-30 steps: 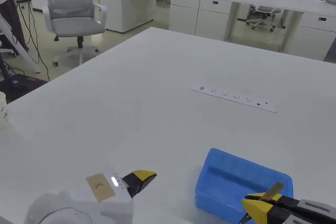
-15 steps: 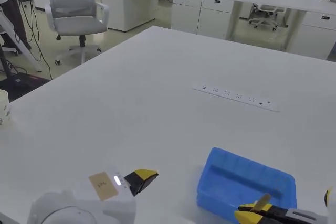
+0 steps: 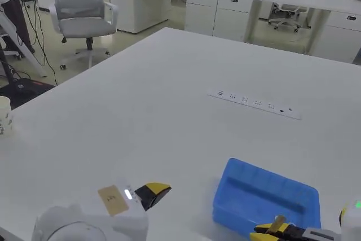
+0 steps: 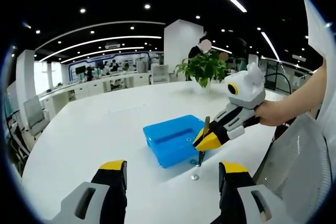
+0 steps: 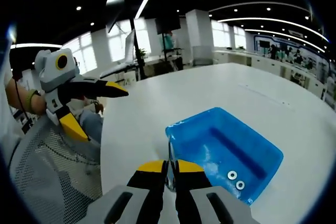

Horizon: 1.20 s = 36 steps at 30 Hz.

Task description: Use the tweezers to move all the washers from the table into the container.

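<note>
White tabletop (image 3: 158, 100) is spreading out under us in an open office, with the work gathered near its front edge. We are squeezing the right gripper's (image 5: 170, 166) jaws tight together on the tweezers (image 4: 200, 156), clamping them high up so that the thin tips are pointing down at the table. In the left gripper view those tips are hanging just beside a lone washer (image 4: 195, 177); whether they are touching it, we cannot tell. We judge that we are lining up a pick. That washer is lying on the table just in front of the blue container (image 5: 210, 145), which is sitting close enough to make each carry short. Two washers (image 5: 231, 174) are already lying in one corner of the container, so the task is looking partly done. We are holding the left gripper (image 4: 173, 167) off to the side, jaws wide apart and gripping nothing, presumably out of the tweezers' way.
</note>
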Tool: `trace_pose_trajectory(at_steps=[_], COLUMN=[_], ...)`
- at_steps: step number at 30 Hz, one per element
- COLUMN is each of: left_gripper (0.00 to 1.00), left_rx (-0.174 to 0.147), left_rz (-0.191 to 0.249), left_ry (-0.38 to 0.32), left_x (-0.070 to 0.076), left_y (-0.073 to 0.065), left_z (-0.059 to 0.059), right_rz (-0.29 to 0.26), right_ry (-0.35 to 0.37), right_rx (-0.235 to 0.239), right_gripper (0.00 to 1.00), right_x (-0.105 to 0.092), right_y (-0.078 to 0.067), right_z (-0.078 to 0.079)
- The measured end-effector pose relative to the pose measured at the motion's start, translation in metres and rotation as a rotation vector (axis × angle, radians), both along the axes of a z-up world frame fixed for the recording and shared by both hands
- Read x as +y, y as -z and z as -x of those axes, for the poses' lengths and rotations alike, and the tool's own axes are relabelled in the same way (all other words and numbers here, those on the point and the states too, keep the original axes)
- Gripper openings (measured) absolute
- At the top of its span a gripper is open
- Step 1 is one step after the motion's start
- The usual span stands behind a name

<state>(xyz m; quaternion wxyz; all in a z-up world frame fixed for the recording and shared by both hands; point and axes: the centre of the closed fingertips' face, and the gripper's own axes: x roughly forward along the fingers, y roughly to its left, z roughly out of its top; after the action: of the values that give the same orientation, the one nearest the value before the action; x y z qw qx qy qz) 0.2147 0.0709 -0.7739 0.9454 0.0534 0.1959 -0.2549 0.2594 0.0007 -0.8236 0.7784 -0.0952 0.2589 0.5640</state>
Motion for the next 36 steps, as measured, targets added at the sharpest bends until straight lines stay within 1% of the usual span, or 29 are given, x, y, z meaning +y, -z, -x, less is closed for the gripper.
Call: trace_pose_trajectory(at_steps=[4,5,7,8,9,10,13,17,22,26,33,34,36], left_gripper=[0.72,0.72,0.72,0.72,0.72,0.72,0.72,0.72,0.72,0.72,0.72,0.72,0.73], left_rx=[0.000,-0.003,-0.002,-0.002,-0.002,-0.002,-0.003,-0.006,-0.006,-0.008,-0.012,-0.014,-0.021], left_rz=[-0.003,-0.007,-0.004,-0.004,-0.006,-0.008,-0.008,-0.005,-0.006,-0.004,0.003,0.006,0.020], left_ry=[0.000,-0.002,-0.001,-0.001,-0.001,-0.001,-0.002,-0.007,-0.004,-0.002,0.001,0.000,0.001], left_x=[0.000,0.001,0.001,0.001,0.001,0.001,0.001,0.002,0.001,0.001,0.000,0.000,-0.001], left_y=[0.000,0.000,0.000,0.000,0.000,0.000,0.000,-0.001,-0.001,-0.001,-0.002,-0.003,-0.005], left_z=[0.000,0.000,0.000,0.000,0.000,0.000,0.000,0.000,0.000,0.000,0.000,0.000,0.000], right_rz=[0.002,0.007,0.020,0.020,0.013,-0.003,-0.022,-0.021,-0.038,-0.057,-0.093,-0.102,-0.112], right_ry=[-0.009,-0.013,-0.023,-0.024,-0.019,0.000,0.028,0.034,0.047,0.055,0.051,0.053,0.056], right_rx=[-0.014,-0.022,-0.053,-0.053,-0.043,-0.022,0.010,0.020,0.037,0.048,0.069,0.081,0.087], right_gripper=[0.03,0.03,0.02,0.02,0.02,0.02,0.02,0.02,0.02,0.02,0.02,0.02,0.02], right_x=[0.001,0.000,0.001,0.001,0.001,0.001,-0.001,-0.002,-0.005,-0.005,-0.003,-0.003,-0.004], right_y=[0.000,0.000,0.000,0.000,0.000,-0.001,-0.001,-0.001,-0.004,-0.009,-0.025,-0.029,-0.034], right_z=[0.001,0.001,0.001,0.001,0.001,0.000,-0.003,-0.002,0.001,0.002,0.002,0.002,0.001])
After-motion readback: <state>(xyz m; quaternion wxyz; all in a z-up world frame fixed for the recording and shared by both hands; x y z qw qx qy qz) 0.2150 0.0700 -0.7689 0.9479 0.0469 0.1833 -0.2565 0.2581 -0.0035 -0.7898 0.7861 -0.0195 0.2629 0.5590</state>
